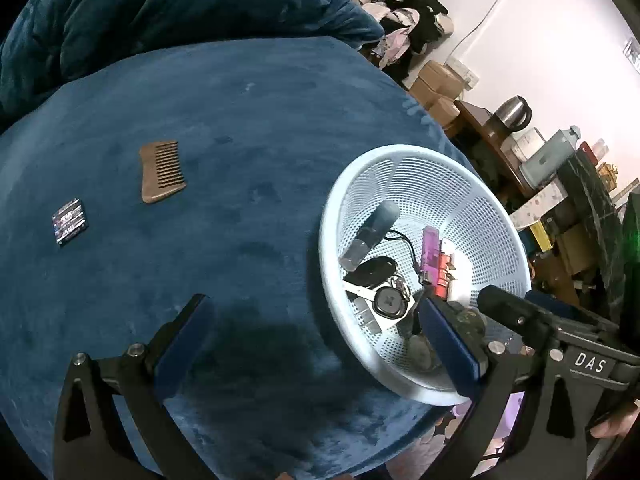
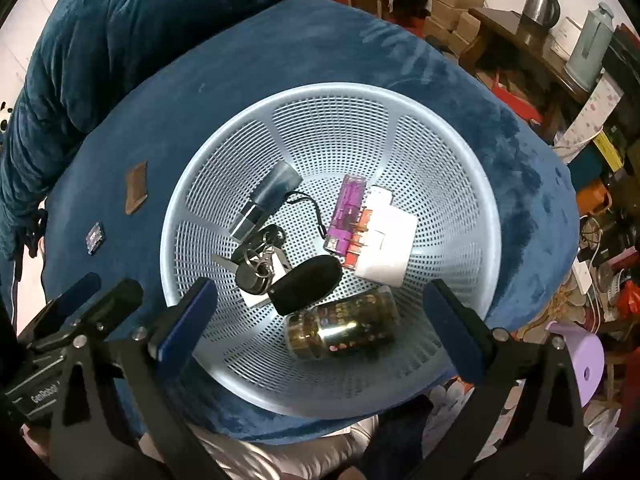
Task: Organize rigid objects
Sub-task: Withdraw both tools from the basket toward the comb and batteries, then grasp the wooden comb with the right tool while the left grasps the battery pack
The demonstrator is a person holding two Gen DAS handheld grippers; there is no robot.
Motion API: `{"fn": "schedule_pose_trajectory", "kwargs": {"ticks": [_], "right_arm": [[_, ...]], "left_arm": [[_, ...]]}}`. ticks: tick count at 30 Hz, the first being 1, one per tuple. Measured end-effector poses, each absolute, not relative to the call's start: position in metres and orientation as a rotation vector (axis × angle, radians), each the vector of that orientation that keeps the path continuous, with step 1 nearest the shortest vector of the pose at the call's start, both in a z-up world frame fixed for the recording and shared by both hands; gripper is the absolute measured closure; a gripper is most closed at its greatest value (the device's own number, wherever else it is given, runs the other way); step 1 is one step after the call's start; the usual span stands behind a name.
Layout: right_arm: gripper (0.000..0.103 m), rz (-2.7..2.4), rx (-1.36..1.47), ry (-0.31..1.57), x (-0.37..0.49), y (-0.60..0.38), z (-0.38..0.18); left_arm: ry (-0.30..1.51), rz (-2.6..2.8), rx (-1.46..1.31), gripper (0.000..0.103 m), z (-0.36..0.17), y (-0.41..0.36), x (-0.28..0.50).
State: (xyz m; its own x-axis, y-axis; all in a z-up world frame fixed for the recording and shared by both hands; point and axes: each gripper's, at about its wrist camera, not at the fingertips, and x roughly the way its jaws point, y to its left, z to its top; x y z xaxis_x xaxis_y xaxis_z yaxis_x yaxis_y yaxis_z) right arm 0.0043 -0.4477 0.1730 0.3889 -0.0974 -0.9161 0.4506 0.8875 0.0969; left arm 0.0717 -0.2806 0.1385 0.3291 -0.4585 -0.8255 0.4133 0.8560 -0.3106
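A pale blue mesh basket (image 2: pixel 440 148) (image 1: pixel 460 184) sits on a blue velvet cushion (image 1: pixel 248 128). It holds a grey tube (image 2: pixel 266 196), a purple lighter (image 2: pixel 346 210), a white charger (image 2: pixel 386 244), keys with a black fob (image 2: pixel 306 286) and a gold jar (image 2: pixel 348 328). A brown comb (image 1: pixel 162 170) (image 2: pixel 136 192) and a small dark packet (image 1: pixel 69 221) (image 2: pixel 94 237) lie on the cushion to the left. My left gripper (image 1: pixel 316 316) is open and empty beside the basket's left rim. My right gripper (image 2: pixel 320 304) is open and empty above the basket's near side.
A rumpled blue blanket (image 1: pixel 140 12) lies behind the cushion. To the right stand cardboard boxes (image 1: pixel 436 84), a wooden table with a kettle (image 1: pixel 514 112) and a jug (image 2: pixel 592 40), and floor clutter. A purple stool (image 2: pixel 580 360) is at the lower right.
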Motion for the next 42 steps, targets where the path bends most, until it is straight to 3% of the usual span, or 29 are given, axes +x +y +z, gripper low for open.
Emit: {"fn": "schedule_pose_trajectory", "kwargs": {"ticks": [13,42], "right_arm": [[0.000,-0.355,0.314,1.144,0.028,-0.429,0.169],[0.000,-0.087,0.129,1.211,0.169,-0.317,0.144]], "left_arm": [[1.124,-0.542,-0.079,0.000,0.127,-0.255,0.092],[1.135,-0.227,-0.224,0.000,0.076,-0.095,0.217]]}}
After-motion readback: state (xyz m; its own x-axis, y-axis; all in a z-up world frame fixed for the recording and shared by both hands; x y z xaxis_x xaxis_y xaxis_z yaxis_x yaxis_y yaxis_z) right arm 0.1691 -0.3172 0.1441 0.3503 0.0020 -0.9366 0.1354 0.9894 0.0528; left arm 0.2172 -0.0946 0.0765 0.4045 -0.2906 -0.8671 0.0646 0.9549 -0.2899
